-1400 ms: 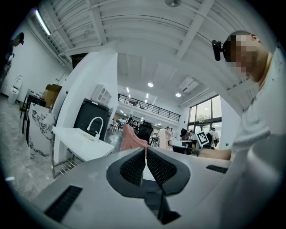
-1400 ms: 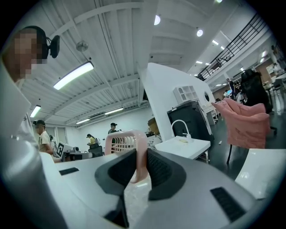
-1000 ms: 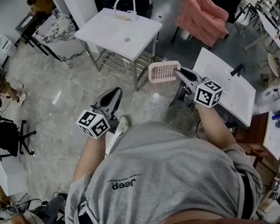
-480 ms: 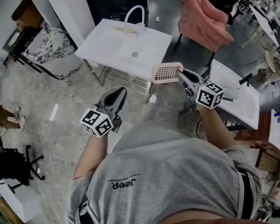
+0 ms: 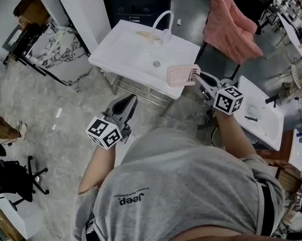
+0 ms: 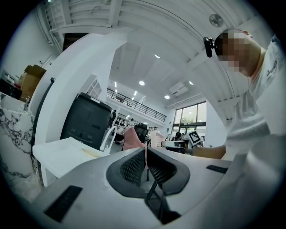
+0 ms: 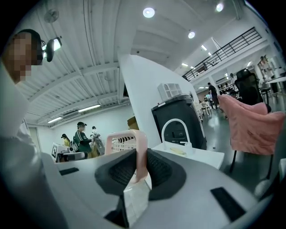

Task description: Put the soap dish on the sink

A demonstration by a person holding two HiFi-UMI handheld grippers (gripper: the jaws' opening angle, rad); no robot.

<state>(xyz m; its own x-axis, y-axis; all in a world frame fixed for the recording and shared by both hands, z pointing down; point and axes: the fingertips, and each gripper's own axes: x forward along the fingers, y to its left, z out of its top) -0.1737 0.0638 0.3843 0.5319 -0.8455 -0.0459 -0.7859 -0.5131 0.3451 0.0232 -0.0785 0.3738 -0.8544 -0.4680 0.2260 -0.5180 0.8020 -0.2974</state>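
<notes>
A pink slatted soap dish (image 5: 182, 75) hangs in the air over the near right corner of the white sink (image 5: 133, 49), held by its edge. My right gripper (image 5: 198, 80) is shut on the soap dish; in the right gripper view the pink rim (image 7: 139, 154) stands pinched between the black pads. The sink has an arched white faucet (image 5: 163, 24) at its far side and a drain (image 5: 156, 64). My left gripper (image 5: 129, 103) is lower left of the sink, over the floor, jaws together with nothing in them (image 6: 146, 166).
A second white sink top (image 5: 262, 111) lies to the right. A chair draped with pink cloth (image 5: 231, 21) stands behind. A marble slab (image 5: 57, 46) leans at the left, an office chair (image 5: 17, 171) at the far left. People stand in the background (image 7: 82, 138).
The sink has come closer and more central in the head view. My right gripper with the soap dish now hangs over the sink's near right corner instead of over the floor.
</notes>
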